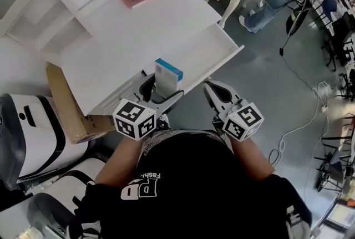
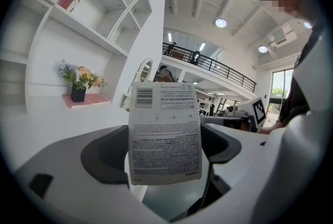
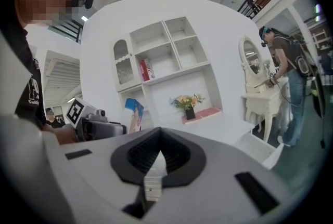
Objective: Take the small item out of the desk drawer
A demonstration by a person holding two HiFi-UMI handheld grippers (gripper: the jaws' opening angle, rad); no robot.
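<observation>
- Clamped upright in left gripper (image 1: pixel 162 93): small white-and-blue cardboard box (image 2: pixel 164 134), frame centre.
- Pinched together, empty: right gripper (image 3: pixel 156 158).
- Standing open, right of centre: white desk drawer (image 1: pixel 222 46).

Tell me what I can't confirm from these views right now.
- Part of the drawer interior: in the head view, the box and the left gripper cover it, so anything beneath them is unseen.
- Print on the box: too small to read in the left gripper view.
- Floor nearest the desk: blocked by the person's torso in the head view.
</observation>
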